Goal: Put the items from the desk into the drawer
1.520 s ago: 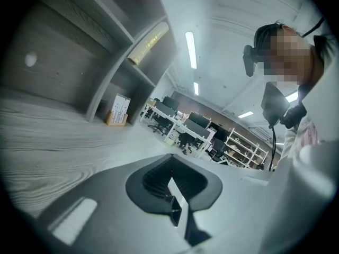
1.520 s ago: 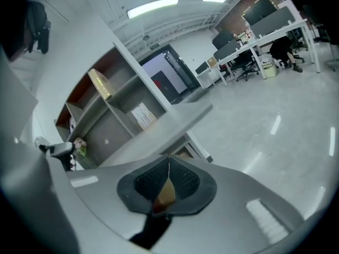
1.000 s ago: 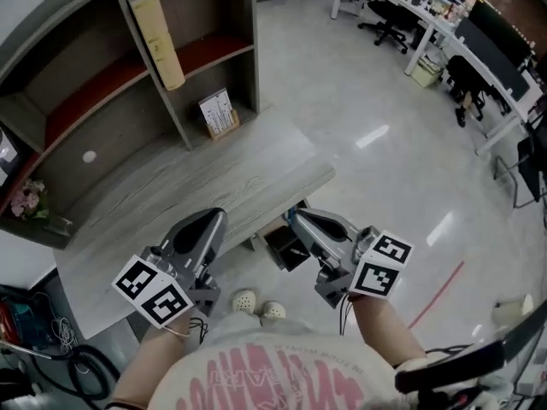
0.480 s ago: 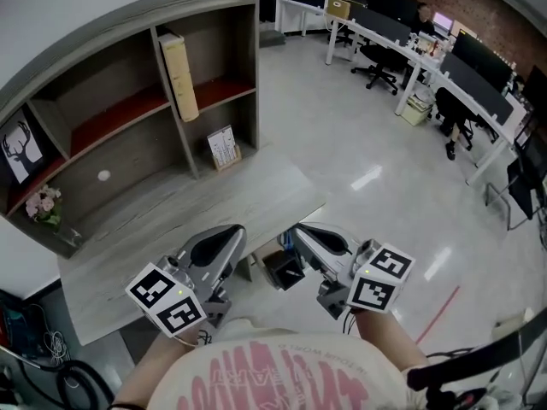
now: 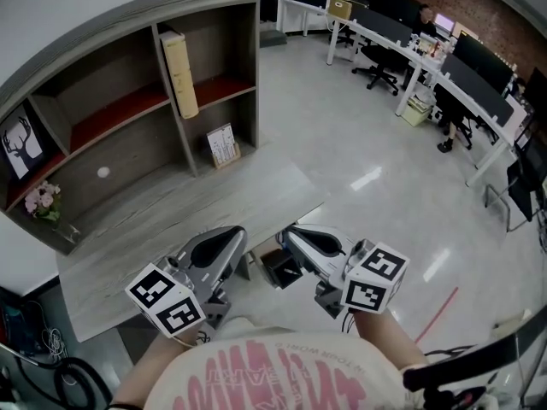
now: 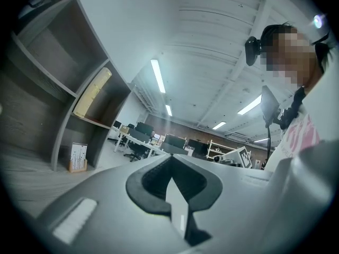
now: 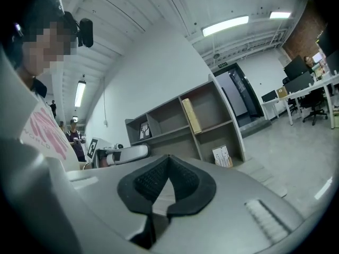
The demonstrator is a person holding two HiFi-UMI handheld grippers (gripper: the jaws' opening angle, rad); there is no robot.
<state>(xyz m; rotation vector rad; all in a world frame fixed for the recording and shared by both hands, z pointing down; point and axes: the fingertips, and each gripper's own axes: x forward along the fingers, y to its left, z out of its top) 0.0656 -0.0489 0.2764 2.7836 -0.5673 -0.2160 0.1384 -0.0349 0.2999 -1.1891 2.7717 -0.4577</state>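
— Head view puts our left gripper (image 5: 238, 232) and our right gripper (image 5: 288, 231) low in the middle of the frame, close to our chest, pointing toward the desk (image 5: 171, 220). What do the jaws say?

— Both pairs are closed, pad against pad, with nothing between them; each gripper view shows that plainly. We hold nothing.

— So which things do we have to move?

— On the desk we see a small desk calendar (image 5: 223, 146), a little left of centre in the upper half, standing in the lower right bay of the shelf unit (image 5: 137, 15). At the left edge, halfway down, is a little bunch of pink flowers (image 5: 44, 203). Between the two lies a small white round thing (image 5: 103, 172), too small for us to name.

— And the drawer?

— Below the desk's front edge, between our grippers, we see a dark open box shape (image 5: 286, 267). We take it for the drawer, but we cannot tell for sure.

— How would the calendar handle?

— We judge it light and fairly stiff: thin cards in a low base. Pinched at the top it could tip or shed cards, so we would open the jaws and take it low, across the base.

— The flowers?

— Soft above, and whatever holds them may be fragile. We would grip low and gently. The white thing looks smooth and might slip from the pads.
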